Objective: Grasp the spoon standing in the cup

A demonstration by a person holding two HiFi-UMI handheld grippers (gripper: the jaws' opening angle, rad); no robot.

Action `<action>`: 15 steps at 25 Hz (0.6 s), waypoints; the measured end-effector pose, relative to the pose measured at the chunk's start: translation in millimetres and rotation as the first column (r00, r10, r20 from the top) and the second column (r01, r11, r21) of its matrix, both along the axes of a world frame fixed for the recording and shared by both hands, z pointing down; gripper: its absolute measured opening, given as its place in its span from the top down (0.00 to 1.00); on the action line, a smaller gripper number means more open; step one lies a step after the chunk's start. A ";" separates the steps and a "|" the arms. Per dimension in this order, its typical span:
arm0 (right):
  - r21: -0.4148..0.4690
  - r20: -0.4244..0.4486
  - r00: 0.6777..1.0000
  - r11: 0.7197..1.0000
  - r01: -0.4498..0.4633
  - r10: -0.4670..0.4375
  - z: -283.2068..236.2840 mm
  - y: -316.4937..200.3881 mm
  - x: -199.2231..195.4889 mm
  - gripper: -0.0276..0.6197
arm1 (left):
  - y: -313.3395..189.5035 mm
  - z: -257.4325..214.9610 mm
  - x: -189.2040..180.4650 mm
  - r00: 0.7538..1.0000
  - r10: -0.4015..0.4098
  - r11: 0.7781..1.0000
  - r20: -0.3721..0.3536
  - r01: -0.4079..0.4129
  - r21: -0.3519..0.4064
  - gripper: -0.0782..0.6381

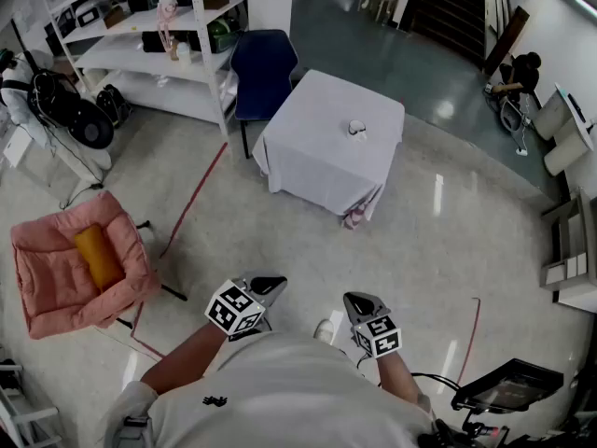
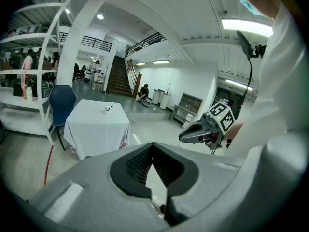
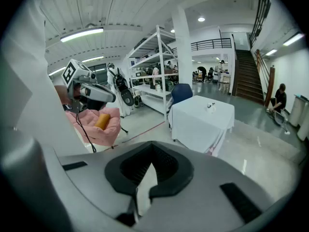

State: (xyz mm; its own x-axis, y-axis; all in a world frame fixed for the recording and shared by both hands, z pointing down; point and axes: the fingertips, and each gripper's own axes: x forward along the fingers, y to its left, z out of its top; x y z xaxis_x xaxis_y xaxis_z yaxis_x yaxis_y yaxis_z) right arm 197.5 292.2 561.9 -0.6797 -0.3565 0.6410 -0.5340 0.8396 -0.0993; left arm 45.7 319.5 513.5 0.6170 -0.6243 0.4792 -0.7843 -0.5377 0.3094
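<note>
A small white cup [image 1: 356,130] with a spoon standing in it sits on a table draped in white cloth [image 1: 326,161], several steps ahead of me. It also shows small and far off as the cup [image 2: 108,108] in the left gripper view and the cup [image 3: 210,107] in the right gripper view. My left gripper [image 1: 269,286] and right gripper [image 1: 361,301] are held close to my body, well short of the table. Both have their jaws together with nothing between them. Each gripper view looks along its own jaws, left gripper [image 2: 152,146] and right gripper [image 3: 153,148], toward the table.
A blue chair [image 1: 263,68] stands behind the table, beside white shelving [image 1: 140,54]. To my left is a pink cushioned chair [image 1: 56,273] holding an orange bolster [image 1: 97,258]. Red tape [image 1: 196,199] marks the floor. A person [image 1: 522,68] crouches at the far right.
</note>
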 end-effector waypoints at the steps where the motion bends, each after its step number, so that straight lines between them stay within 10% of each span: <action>1: 0.027 0.012 1.000 0.999 0.017 -0.018 -6.1 -11.3 -27.7 0.95 | -4.8 -3.0 -25.0 1.000 -0.015 1.000 0.011 0.015 0.019 0.88; 6: 0.058 0.047 0.998 0.998 0.034 -0.036 -10.9 -33.8 -127.0 0.95 | -2.8 1.8 -130.4 0.996 -0.071 0.997 0.045 0.071 0.006 0.88; 15: -0.002 -0.004 0.999 0.999 -0.048 0.048 11.4 -47.2 -158.2 0.95 | -33.6 23.5 -186.7 0.999 -0.036 0.999 0.007 0.036 -0.030 0.88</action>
State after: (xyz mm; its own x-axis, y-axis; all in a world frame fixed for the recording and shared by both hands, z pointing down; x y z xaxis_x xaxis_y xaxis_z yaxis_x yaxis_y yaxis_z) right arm 39.3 245.0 573.3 -0.6593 -0.3870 0.6446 -0.5740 0.8128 -0.0992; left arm -141.0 285.9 537.0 0.5910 -0.6312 0.5023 -0.8052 -0.4992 0.3202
